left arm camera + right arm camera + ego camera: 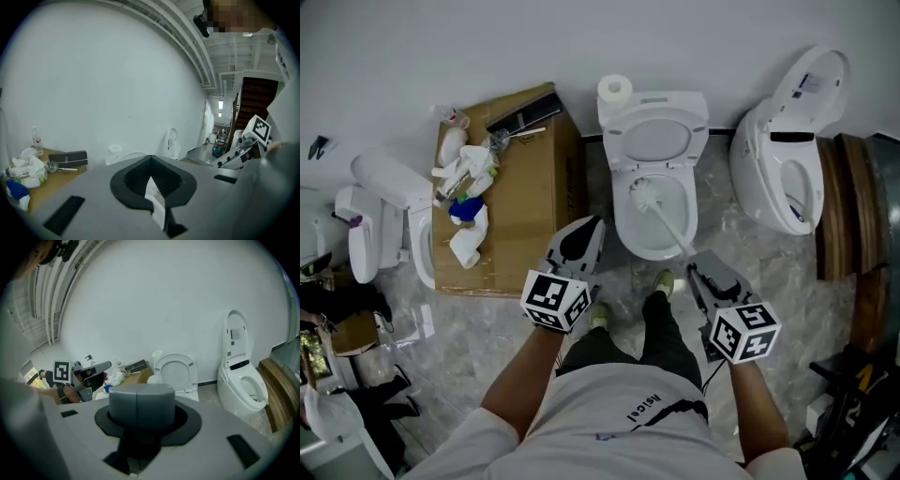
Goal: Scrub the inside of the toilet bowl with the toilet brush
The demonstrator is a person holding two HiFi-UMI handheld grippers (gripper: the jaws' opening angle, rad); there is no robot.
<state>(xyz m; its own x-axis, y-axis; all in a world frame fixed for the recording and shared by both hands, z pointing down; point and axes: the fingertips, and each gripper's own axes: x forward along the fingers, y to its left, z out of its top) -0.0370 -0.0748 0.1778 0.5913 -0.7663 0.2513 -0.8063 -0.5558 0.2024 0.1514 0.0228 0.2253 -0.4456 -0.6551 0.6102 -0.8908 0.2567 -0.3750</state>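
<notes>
From my station, the toilet brush (650, 194) is down inside the toilet bowl (622, 217). It has a round white bristle head on a slim white handle, and the whole thing is close in colour to the porcelain. The head sits at the upper left of the basin, just under the raised lid (656, 141). The handle slants down and to the right across the bowl and over the front rim, straight into the tip of my right gripper (694, 265). In the right gripper view its two grey jaws are pressed flat together into one block (137, 401). The handle itself is hidden behind that block, so I read the pinch on the brush from the head view. My left gripper (586, 234) hangs off to the left of the bowl, over the floor beside the cardboard box (530, 187). Its jaws are spread (151, 180) round a dark ribbed hollow, with only a thin white sliver (153, 196) showing in it. A toilet-paper roll (615, 90) stands on the tank.
</notes>
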